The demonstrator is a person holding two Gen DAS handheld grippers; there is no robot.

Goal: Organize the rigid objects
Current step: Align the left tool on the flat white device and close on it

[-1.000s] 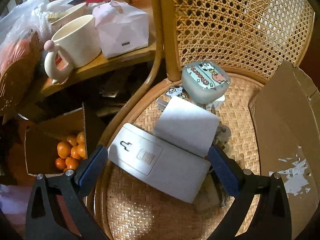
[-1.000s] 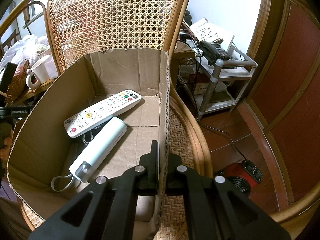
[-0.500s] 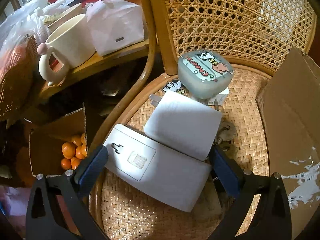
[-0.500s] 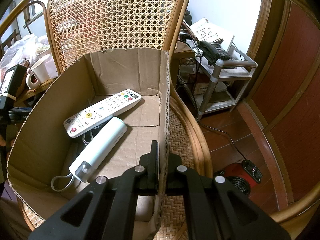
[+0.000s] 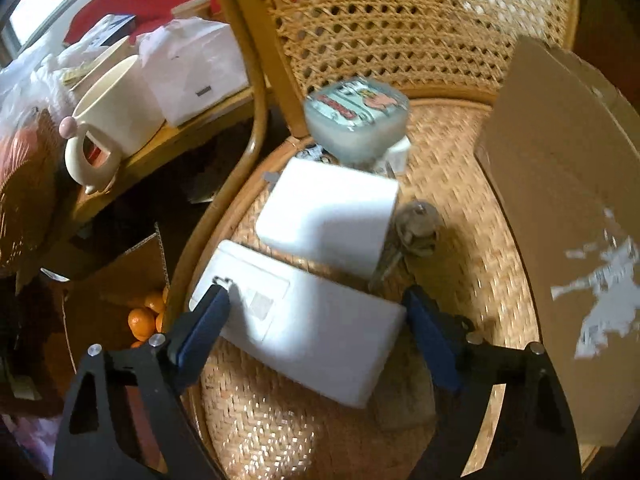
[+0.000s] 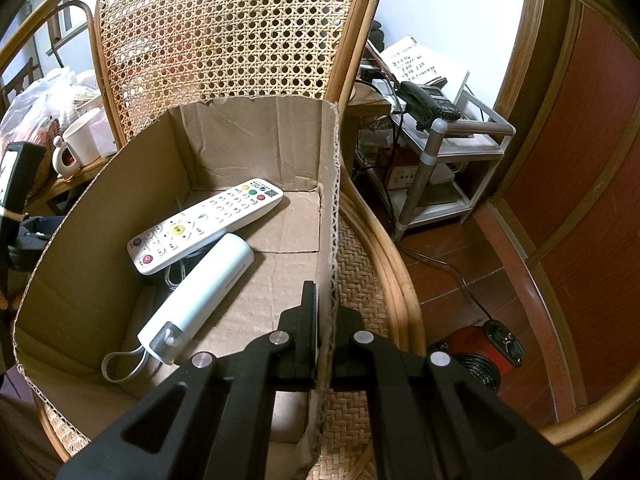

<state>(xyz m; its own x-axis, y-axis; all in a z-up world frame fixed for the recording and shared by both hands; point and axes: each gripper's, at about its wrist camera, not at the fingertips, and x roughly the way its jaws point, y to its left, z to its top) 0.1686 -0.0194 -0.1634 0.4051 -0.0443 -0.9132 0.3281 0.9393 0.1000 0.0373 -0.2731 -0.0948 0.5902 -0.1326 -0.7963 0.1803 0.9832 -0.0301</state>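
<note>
The left gripper [image 5: 312, 314] had its jaws apart, just closing around the flat white box [image 5: 304, 320] on the chair seat [image 5: 472, 272]; keys [image 5: 408, 236] lay at one o'clock. The right gripper [image 6: 324, 312] was clamped on the cardboard box [image 6: 334, 216] wall; remote [image 6: 208, 224] inside at ten o'clock

Lived-in home: rattan chair [image 6: 224, 40], cluttered side table [image 5: 168, 148] with mug [image 5: 116, 108], landline phone [image 6: 428, 106] on a metal shelf, wood-panelled walls, tiled floor

Woven chair seat [image 5: 472, 280] under cardboard box [image 6: 256, 148], keys [image 5: 412, 236], white boxes [image 5: 304, 320].
</note>
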